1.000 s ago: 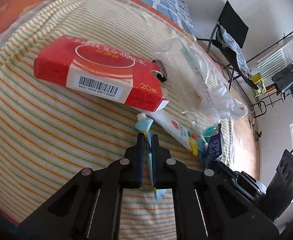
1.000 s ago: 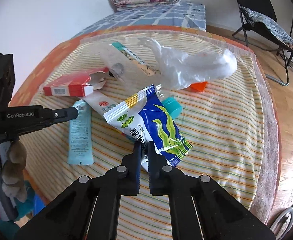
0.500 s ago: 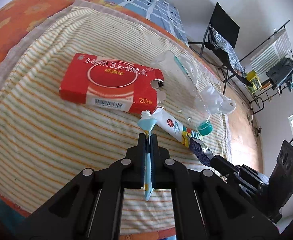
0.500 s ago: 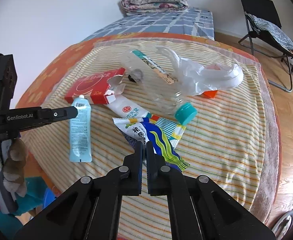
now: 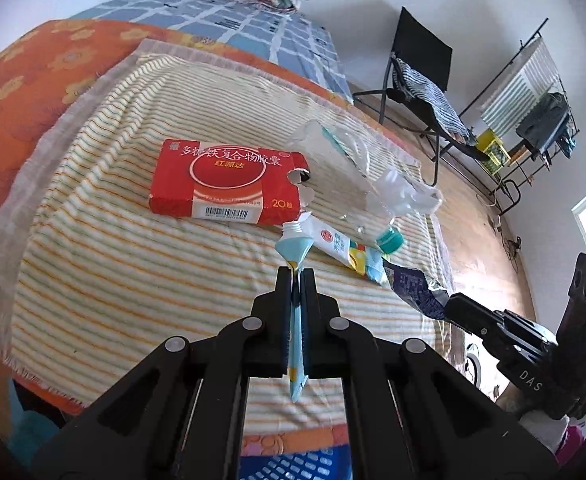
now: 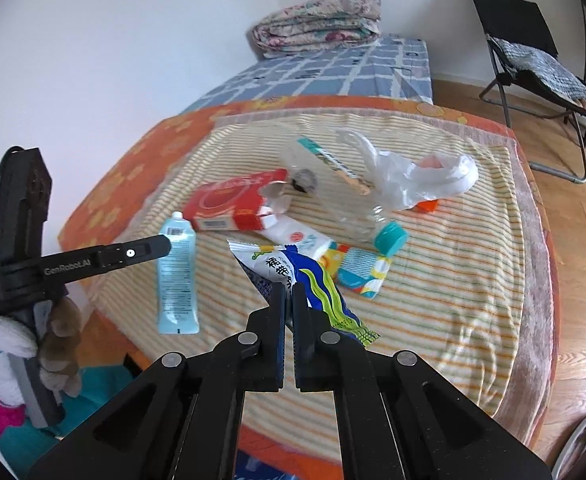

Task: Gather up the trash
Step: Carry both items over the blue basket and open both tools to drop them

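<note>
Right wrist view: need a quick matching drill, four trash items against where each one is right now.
Items:
1. light blue plastic tube
2. blue and white snack wrapper
3. red cardboard medicine box
4. crumpled white plastic bag

States:
A. lying on the striped blanket, torn end open
B. pinched in the right claw
C. farthest right on the blanket, beside the clear plastic bottle
D. pinched in the left claw, off the blanket

Pairs: 1-D, 2-B, 3-A, 4-C
</note>
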The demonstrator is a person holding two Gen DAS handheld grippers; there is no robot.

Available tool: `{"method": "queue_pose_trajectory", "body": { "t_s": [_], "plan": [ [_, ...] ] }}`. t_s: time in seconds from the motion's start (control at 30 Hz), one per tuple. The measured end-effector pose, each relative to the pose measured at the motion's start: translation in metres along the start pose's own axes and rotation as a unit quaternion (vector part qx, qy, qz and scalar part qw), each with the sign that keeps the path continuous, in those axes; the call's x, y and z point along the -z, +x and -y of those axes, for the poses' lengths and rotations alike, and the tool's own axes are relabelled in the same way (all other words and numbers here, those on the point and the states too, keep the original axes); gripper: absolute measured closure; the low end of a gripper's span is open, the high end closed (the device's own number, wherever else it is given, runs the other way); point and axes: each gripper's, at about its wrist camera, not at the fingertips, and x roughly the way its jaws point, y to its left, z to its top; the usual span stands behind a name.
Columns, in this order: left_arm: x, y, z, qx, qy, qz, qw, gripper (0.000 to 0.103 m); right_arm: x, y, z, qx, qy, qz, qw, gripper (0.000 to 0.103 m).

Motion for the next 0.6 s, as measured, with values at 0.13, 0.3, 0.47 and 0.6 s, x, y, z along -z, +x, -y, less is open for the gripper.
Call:
{"method": "queue_pose_trajectory", "body": {
  "t_s": [0.13, 0.3, 0.47, 0.6],
  "plan": [
    [0.011, -0.019, -0.001, 0.001, 0.014, 0.006, 0.9999, 0.101, 0.009, -0.009, -0.016, -0.011, -0.007, 0.0, 1.0, 0.101],
    [0.028, -0.041, 0.001, 0.0, 0.038, 0.016, 0.9992, 0.101, 0.028, -0.022, -0.041, -0.025, -0.015, 0.001, 1.0, 0.101],
    [0.054, -0.057, -0.002, 0.0, 0.052, 0.012, 0.9986, 0.101, 0.054, -0.033, -0.057, -0.046, -0.006, -0.002, 0.999, 0.101],
    [0.077, -0.064, -0.007, -0.002, 0.056, 0.001, 0.9984, 0.101, 0.08, -0.033, -0.069, -0.05, -0.004, -0.014, 0.999, 0.101]
  ]
}}
